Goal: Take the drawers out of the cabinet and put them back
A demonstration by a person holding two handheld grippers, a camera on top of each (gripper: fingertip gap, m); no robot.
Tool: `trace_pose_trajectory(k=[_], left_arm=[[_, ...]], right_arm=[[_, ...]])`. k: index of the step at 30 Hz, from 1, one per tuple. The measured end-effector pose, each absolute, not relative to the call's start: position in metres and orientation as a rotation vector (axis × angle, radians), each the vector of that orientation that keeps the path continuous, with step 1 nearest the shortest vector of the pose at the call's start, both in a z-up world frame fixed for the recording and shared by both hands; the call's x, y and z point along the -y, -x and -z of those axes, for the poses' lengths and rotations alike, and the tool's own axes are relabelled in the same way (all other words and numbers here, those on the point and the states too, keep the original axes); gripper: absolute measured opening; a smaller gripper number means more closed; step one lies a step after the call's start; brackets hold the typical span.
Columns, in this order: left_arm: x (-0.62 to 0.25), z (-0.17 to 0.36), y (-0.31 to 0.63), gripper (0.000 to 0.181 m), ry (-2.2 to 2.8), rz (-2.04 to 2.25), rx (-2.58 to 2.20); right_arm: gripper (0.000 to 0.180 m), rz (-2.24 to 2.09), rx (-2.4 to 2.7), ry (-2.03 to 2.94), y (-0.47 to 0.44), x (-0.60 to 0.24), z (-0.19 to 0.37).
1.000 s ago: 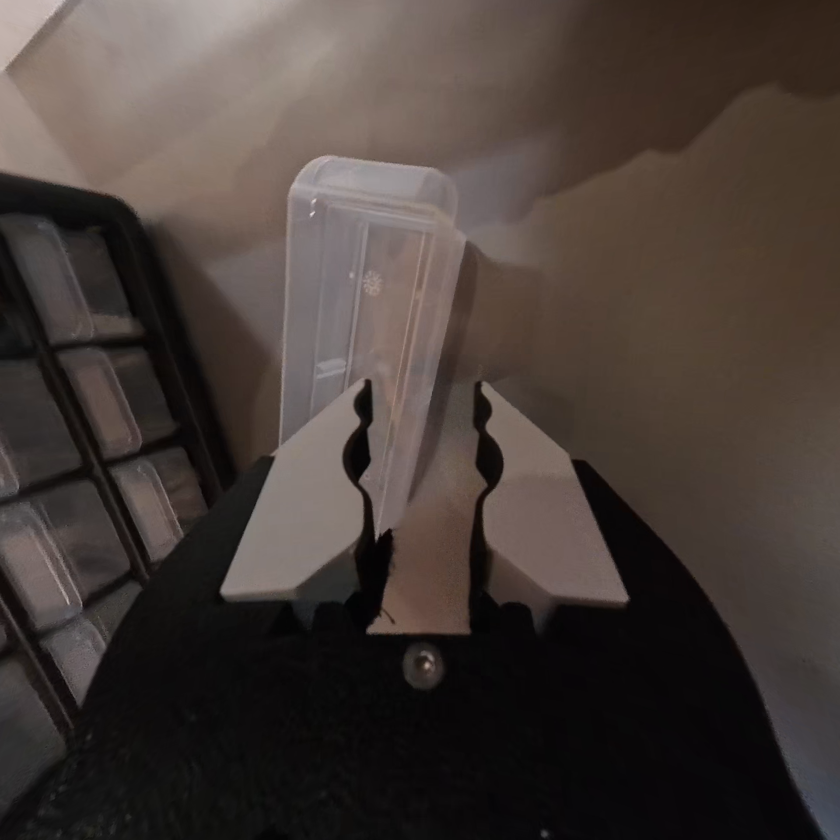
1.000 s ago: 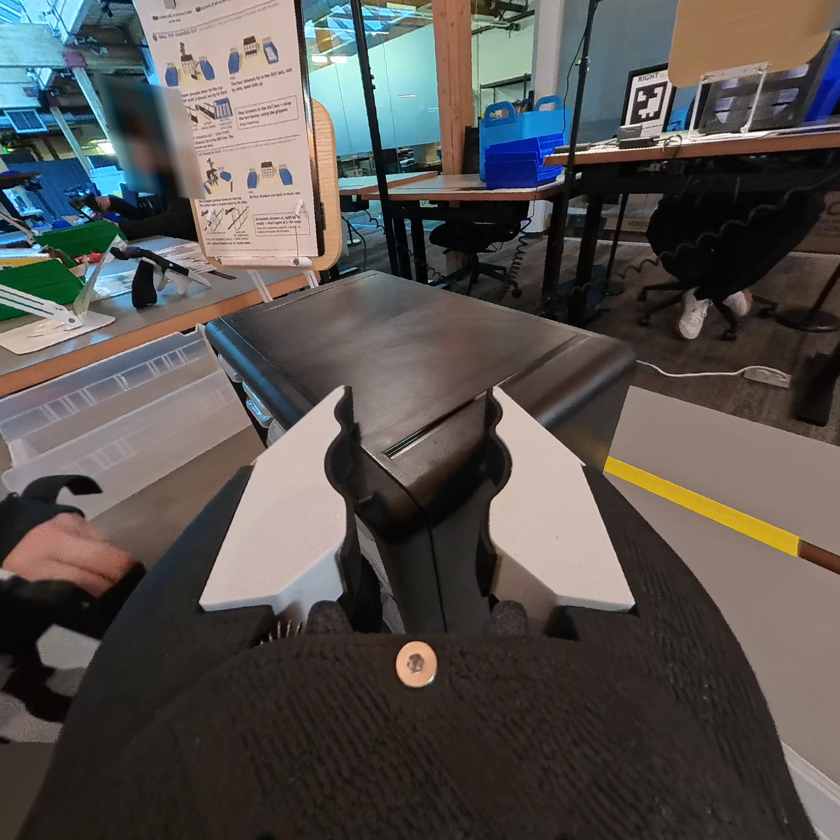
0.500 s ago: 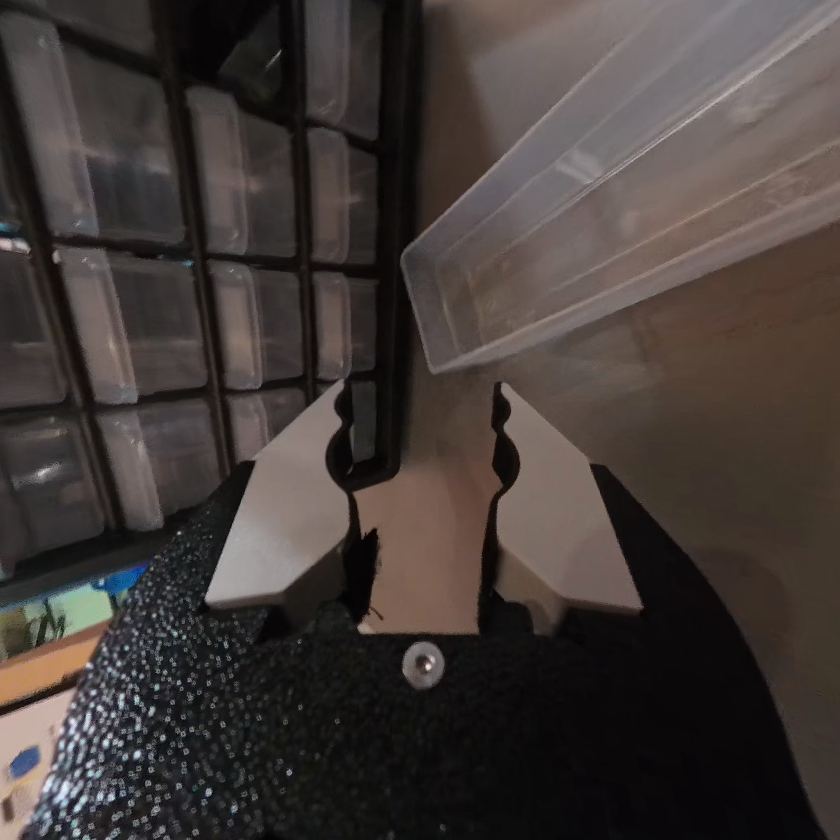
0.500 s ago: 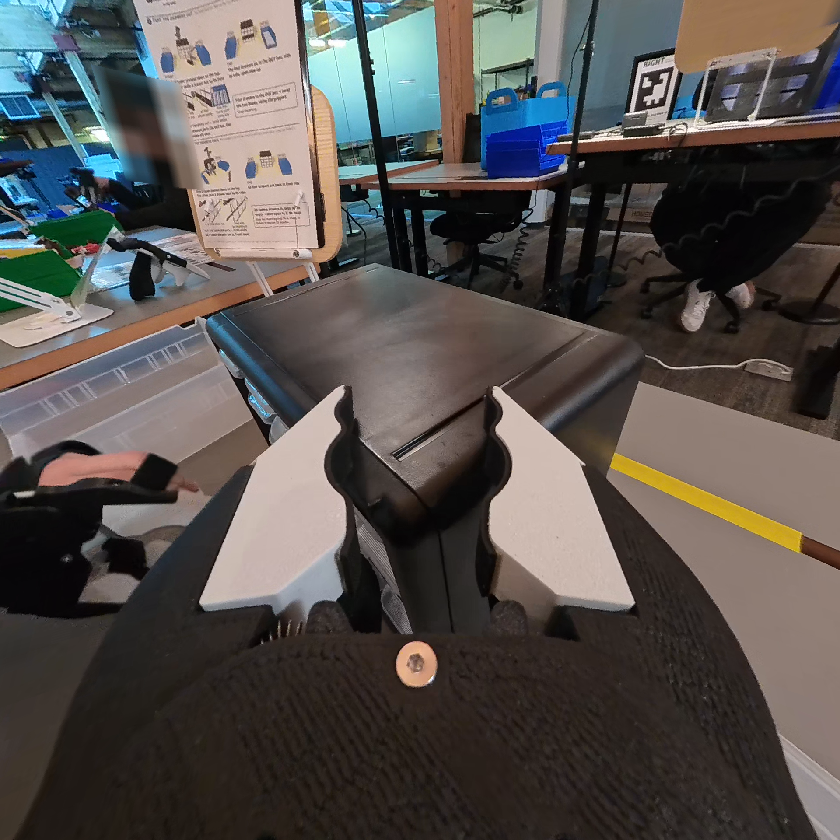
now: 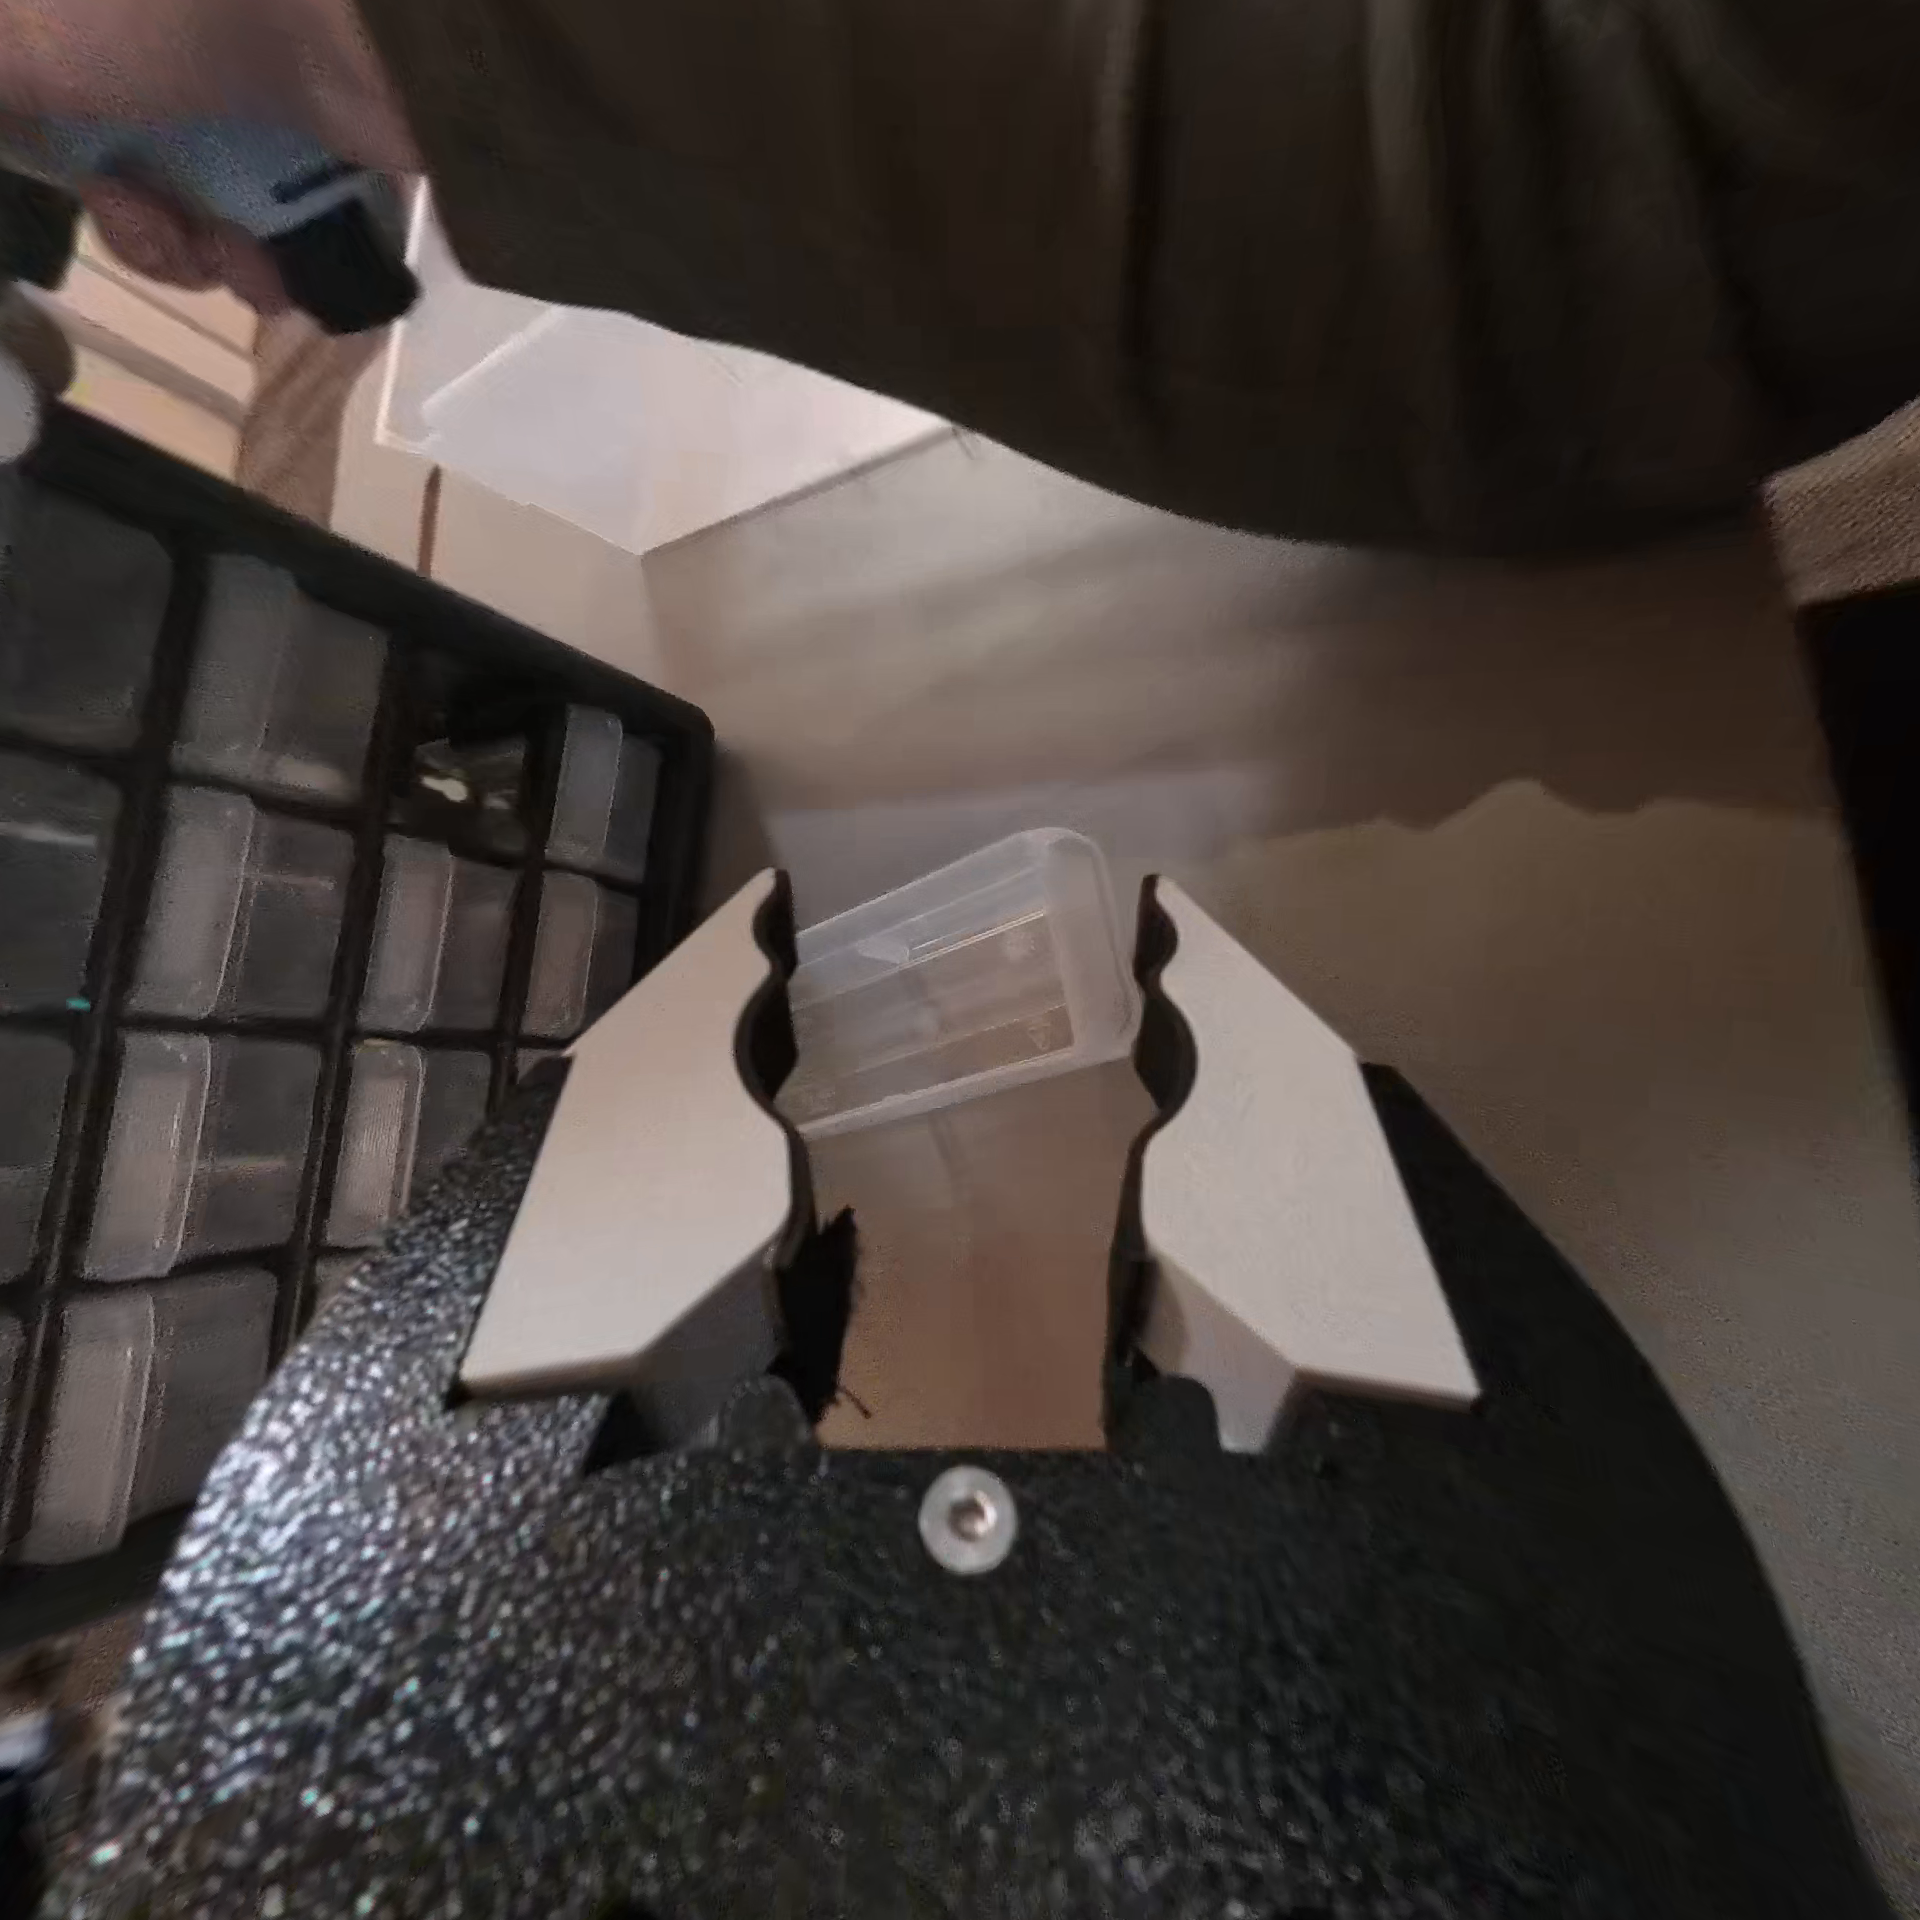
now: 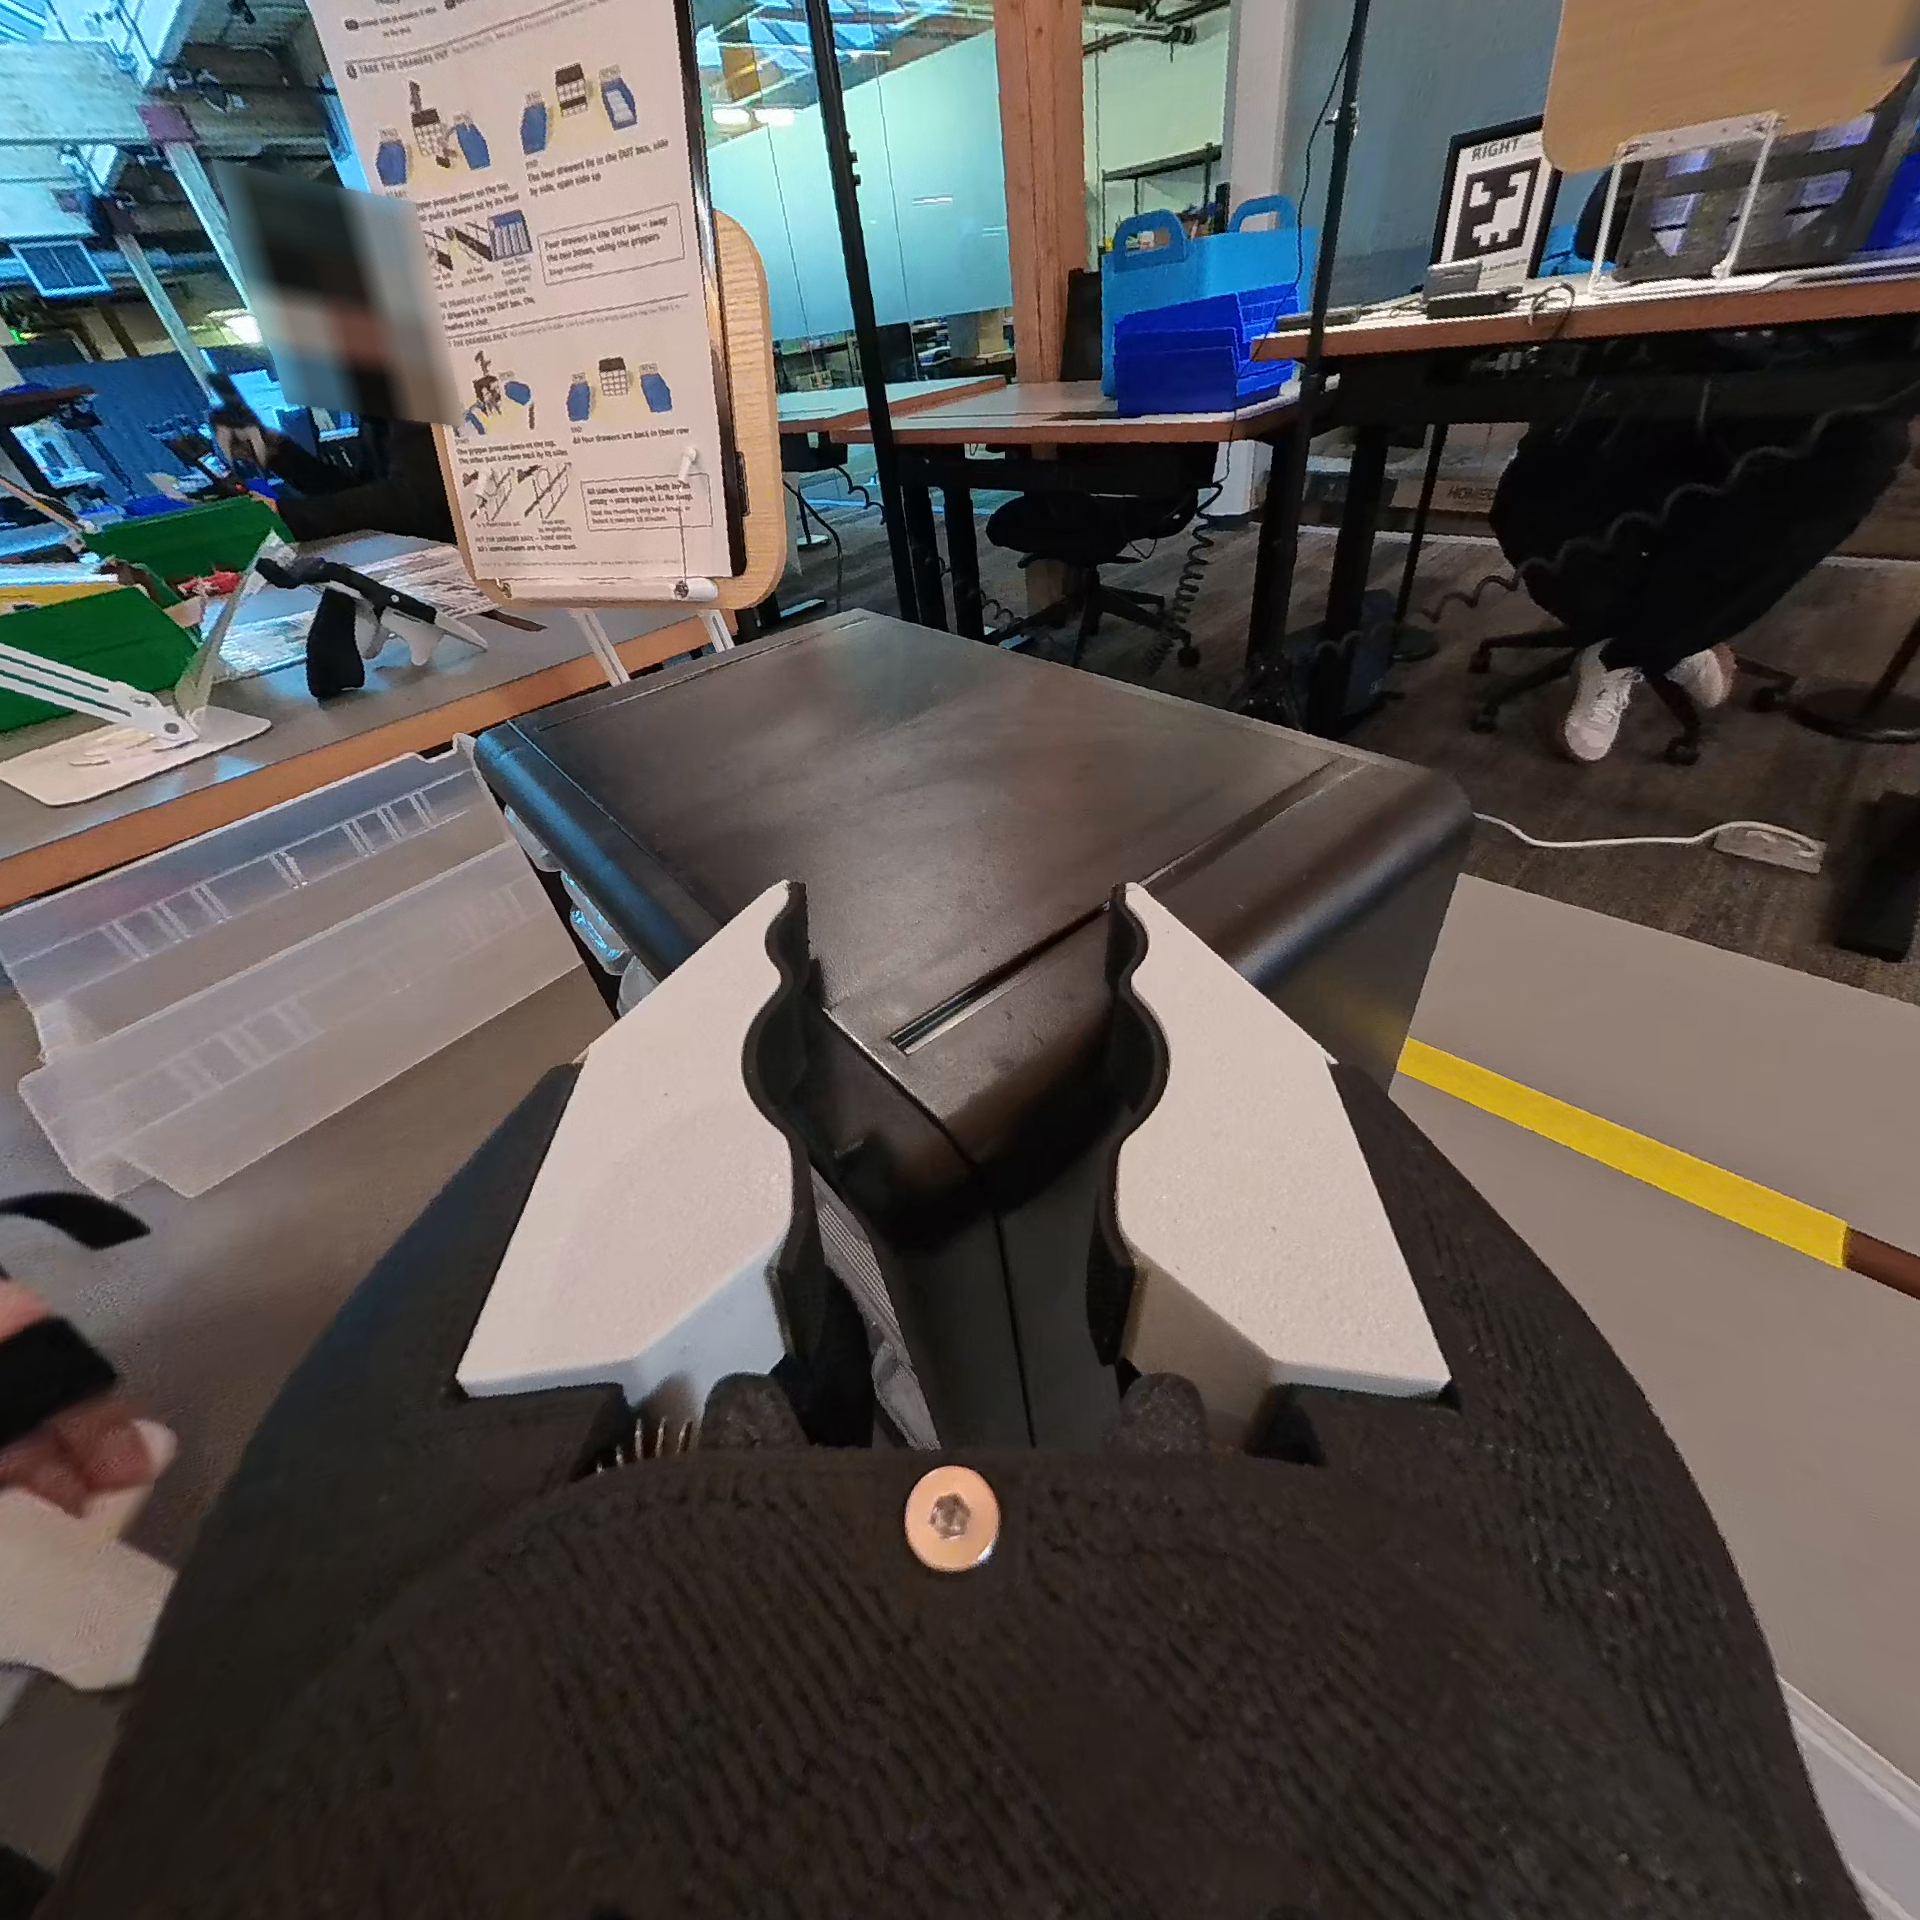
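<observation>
Left gripper: the left gripper [image 5: 961, 1049] hangs over the beige worktop [image 5: 1455, 1039] with its jaws spread wide and nothing between them; the small clear plastic drawer [image 5: 966, 987] shows in the gap beyond the tips, not touched.

Right gripper: the right gripper [image 6: 956, 1049] has its jaws parted around the near top corner of the black plastic multi-drawer cabinet [image 6: 935, 790]. Whether the pads press on the corner or only straddle it cannot be told.

Drawer: it lies alone on the worktop just beside the cabinet's front, tilted, and looks empty.

Cabinet: in the left wrist view its grid front [image 5: 260, 935] is full of clear drawers, with one slot near the upper right corner looking dark and open.

Clear bin: a large translucent plastic bin [image 6: 260, 966] sits on the worktop to the left of the cabinet.

Handling: the drawer is probably very light, thin-walled and stiff but slick; a hard pinch could flex or crack a wall, and a loose one could let it slide.

Where to hold: likely across the two long side walls near the middle, or on the front lip, which would keep it level for the slot.

Risk: the light cabinet may shift under a push, so bracing its corner seems sensible.
</observation>
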State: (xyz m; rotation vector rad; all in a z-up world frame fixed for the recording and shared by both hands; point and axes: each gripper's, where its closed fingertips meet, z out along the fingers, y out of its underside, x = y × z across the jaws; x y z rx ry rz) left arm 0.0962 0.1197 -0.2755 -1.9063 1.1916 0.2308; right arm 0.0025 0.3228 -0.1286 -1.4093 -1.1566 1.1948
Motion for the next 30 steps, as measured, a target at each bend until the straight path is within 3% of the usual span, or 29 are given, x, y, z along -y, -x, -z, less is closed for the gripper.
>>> trace_pose_trajectory(k=[1, 4, 8, 11, 30], left_arm=[[-0.123, 0.286, -0.097, 0.062, 1.918, -0.282, -1.212], [-0.125, 0.317, -0.094, 0.054, 1.975, -0.410, -1.290], [-0.128, 0.326, -0.089, 0.027, 1.868, -0.669, -1.435], [-0.129, 0.329, -0.085, 0.021, 1.875, -0.722, -1.435], [-0.155, 0.254, -0.090, 0.015, 1.631, -0.987, -1.356]], right_arm=[[0.056, -1.197, 1.155, 1.409, -0.003, -0.323, 0.128], [0.057, -1.200, 1.155, 1.407, -0.002, -0.323, 0.128], [0.057, -1.209, 1.154, 1.405, -0.002, -0.323, 0.128], [0.056, -1.211, 1.155, 1.405, -0.002, -0.322, 0.128], [0.057, -1.209, 1.157, 1.406, -0.001, -0.322, 0.128]])
